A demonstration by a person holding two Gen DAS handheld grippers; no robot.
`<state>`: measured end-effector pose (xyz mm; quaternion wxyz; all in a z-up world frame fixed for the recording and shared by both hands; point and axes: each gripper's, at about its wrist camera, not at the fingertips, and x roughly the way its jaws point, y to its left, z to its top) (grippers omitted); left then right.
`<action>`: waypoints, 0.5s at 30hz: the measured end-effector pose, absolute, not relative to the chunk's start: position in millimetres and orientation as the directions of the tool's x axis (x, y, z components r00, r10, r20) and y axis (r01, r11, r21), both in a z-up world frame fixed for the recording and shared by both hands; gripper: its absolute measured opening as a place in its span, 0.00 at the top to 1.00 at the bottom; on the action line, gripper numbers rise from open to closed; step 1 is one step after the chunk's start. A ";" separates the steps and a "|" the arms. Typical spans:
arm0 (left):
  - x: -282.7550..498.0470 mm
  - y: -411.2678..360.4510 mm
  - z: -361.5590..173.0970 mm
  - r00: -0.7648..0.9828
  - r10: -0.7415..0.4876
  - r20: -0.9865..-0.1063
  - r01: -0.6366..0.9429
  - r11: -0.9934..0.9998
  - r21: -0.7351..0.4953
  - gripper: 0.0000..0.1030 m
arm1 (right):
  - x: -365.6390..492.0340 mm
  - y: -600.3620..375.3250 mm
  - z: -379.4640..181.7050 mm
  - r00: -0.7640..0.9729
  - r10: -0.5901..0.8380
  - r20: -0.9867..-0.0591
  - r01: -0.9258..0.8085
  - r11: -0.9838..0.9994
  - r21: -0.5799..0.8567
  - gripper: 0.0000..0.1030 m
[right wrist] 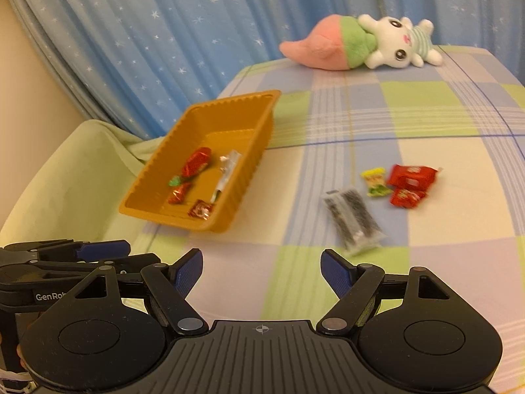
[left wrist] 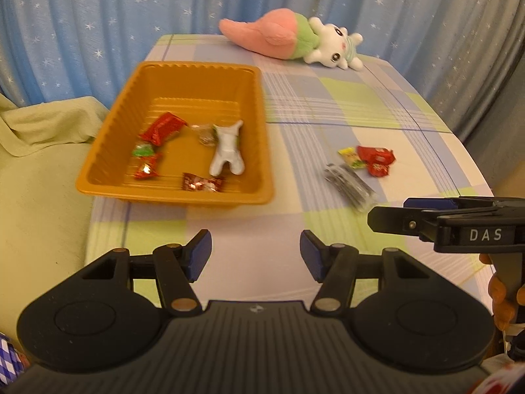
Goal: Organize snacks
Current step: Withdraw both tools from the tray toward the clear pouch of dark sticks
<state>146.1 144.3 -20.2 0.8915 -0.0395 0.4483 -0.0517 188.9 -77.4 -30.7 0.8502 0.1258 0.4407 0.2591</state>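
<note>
On the checked cloth right of the orange tray (left wrist: 98, 151) lie the loose snacks (right wrist: 407, 184), and with my left gripper (left wrist: 256, 256) and right gripper (right wrist: 261, 274) both gaping empty, I fear nudging the slippery black-speckled packet (right wrist: 352, 221) away.

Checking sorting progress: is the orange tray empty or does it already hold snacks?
Partly filled. The orange tray holds several wrapped snacks, such as a red packet, while much of its floor is bare.
</note>
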 end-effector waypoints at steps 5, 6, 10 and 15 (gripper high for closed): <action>144.1 120.3 -24.5 0.577 -0.134 -0.806 0.073 0.991 -0.113 0.45 | 184.0 -100.6 -36.3 0.471 0.541 -0.697 -0.310 0.841 0.444 0.24; 143.5 115.8 -25.3 0.573 -0.136 -0.808 0.076 0.991 -0.113 0.45 | 183.7 -105.0 -37.4 0.470 0.540 -0.698 -0.306 0.842 0.445 0.24; 144.7 98.9 -27.7 0.562 -0.141 -0.815 0.091 0.990 -0.108 0.45 | 181.2 -123.8 -41.4 0.470 0.529 -0.707 -0.281 0.848 0.449 0.24; 148.7 78.4 -30.4 0.556 -0.147 -0.818 0.108 0.989 -0.104 0.45 | 180.4 -146.3 -46.2 0.474 0.508 -0.719 -0.250 0.861 0.444 0.24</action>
